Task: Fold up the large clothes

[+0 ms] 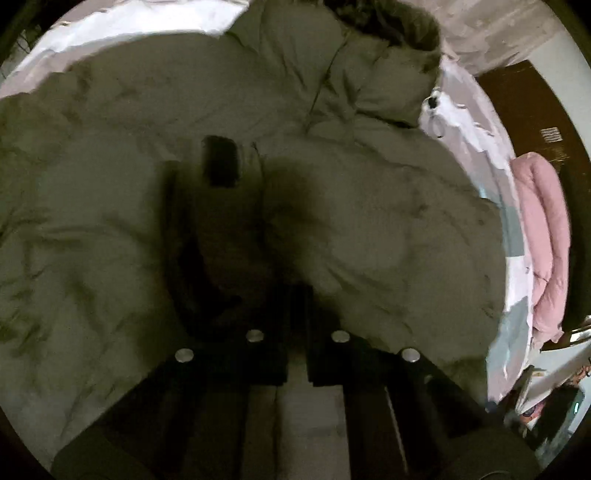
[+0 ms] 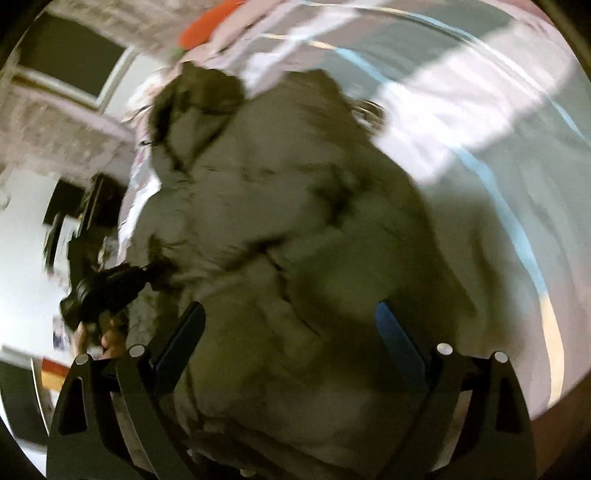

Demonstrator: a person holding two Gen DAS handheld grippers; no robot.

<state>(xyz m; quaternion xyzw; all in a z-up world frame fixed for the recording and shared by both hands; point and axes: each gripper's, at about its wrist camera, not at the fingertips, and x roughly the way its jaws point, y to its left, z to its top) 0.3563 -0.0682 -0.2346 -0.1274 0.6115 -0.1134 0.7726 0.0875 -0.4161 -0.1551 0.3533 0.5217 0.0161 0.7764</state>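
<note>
A large olive-green padded coat with a fur-trimmed hood lies spread on a bed. In the left wrist view my left gripper sits low against the coat, its fingers close together in dark shadow with a fold of the fabric between them. In the right wrist view the coat fills the middle, its hood at the upper left. My right gripper hovers over the coat with its blue-padded fingers wide apart and empty. The left gripper shows at the coat's left edge.
The bed has a pale sheet with grey and blue stripes. A folded pink quilt lies at the right edge of the bed. An orange item lies at the far end. Dark furniture and a wall stand beyond.
</note>
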